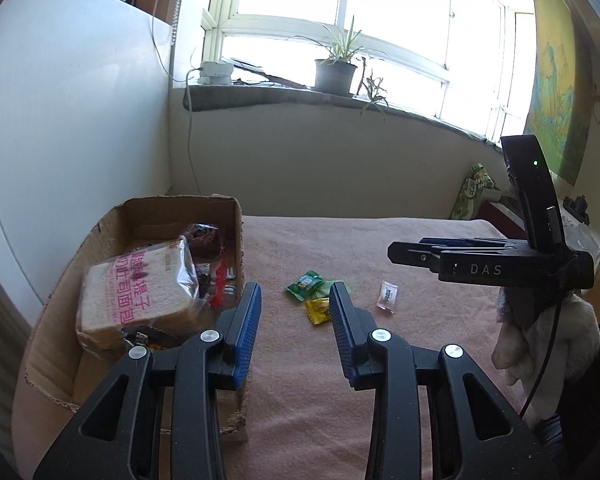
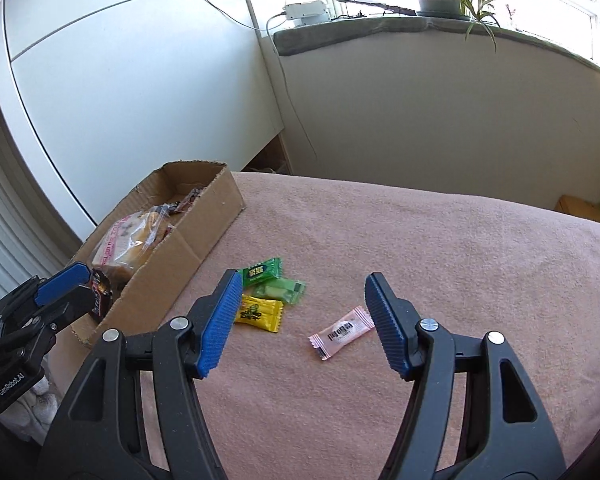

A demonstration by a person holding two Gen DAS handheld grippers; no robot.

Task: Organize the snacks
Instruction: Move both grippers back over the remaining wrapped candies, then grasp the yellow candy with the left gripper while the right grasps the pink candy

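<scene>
A cardboard box (image 1: 236, 216) (image 2: 216, 208) stands at the left of the pink-covered table and holds a bag of sliced bread (image 1: 136, 300) (image 2: 128, 240) and dark snack packets. Loose on the cloth lie a dark green sachet (image 1: 305, 285) (image 2: 260, 270), a light green one (image 2: 284, 290), a yellow one (image 1: 318, 310) (image 2: 260, 312) and a pink one (image 1: 387, 296) (image 2: 342, 332). My left gripper (image 1: 296, 300) is open and empty, just short of the green and yellow sachets. My right gripper (image 2: 304, 300) is open and empty above the pink sachet; it also shows side-on in the left wrist view (image 1: 396, 252).
The table (image 2: 420, 240) is covered by a pink towel. A white cabinet (image 2: 120, 80) stands behind the box. A windowsill with a potted plant (image 1: 336, 72) runs along the back wall. A green patterned pack (image 1: 472, 192) lies at the far right.
</scene>
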